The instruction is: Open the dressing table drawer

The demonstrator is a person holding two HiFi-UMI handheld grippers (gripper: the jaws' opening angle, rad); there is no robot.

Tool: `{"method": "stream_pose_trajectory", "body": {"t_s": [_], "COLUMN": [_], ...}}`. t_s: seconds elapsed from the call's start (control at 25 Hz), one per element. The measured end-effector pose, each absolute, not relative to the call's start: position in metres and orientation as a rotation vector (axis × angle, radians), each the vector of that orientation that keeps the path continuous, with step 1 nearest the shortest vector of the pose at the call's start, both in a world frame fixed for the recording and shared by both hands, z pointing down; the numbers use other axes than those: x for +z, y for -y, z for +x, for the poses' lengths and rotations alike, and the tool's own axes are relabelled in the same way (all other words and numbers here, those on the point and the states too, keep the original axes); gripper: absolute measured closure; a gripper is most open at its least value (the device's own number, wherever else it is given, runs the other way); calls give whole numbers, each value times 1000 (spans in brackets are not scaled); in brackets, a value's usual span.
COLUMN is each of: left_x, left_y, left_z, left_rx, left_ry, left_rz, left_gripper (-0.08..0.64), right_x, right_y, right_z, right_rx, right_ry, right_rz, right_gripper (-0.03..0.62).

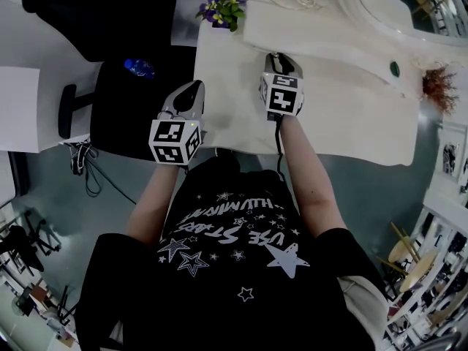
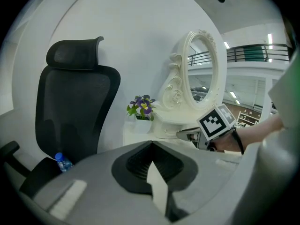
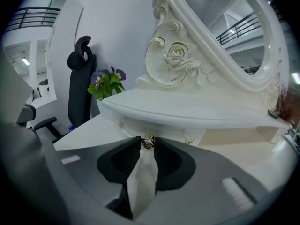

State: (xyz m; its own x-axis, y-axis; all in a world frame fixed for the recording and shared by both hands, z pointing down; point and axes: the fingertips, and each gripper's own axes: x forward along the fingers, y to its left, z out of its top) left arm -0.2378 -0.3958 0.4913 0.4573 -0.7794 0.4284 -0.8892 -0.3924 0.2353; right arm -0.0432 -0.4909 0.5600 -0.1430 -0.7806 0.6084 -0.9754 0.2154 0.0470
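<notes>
The right gripper (image 3: 148,143) is pinching a small shiny knob (image 3: 148,141) between its two jaws. The knob is sitting on the front of the little drawer (image 3: 164,131), just under the curved white shelf, near the middle of the right gripper view. In the head view, the right gripper (image 1: 281,58) is reaching to the back part of the white dressing table (image 1: 344,115), in the upper middle of the frame.

The left gripper (image 2: 151,146) is keeping its jaws pressed together with nothing between them. In the head view it (image 1: 193,88) is hanging over the left edge of the table, left of centre.

A black chair (image 1: 131,101) with a blue bottle (image 1: 139,68) on its seat is standing at the left. Purple flowers (image 1: 221,9) are sitting at the top, on the table's corner.
</notes>
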Motion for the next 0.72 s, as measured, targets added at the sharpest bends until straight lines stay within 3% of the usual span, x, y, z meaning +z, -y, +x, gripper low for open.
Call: {"method": "stream_pose_trajectory", "body": {"t_s": [0.72], "left_x": [488], "left_y": [377], "left_z": [-239], "left_rx": [338], "left_ry": [1391], "left_rz": [2301], "left_gripper": [558], "right_x": [558], "right_y": [457], "right_z": [-47], "right_rx": [505], "right_ry": [1980], "right_rz": [1625], "right_gripper": [470]}}
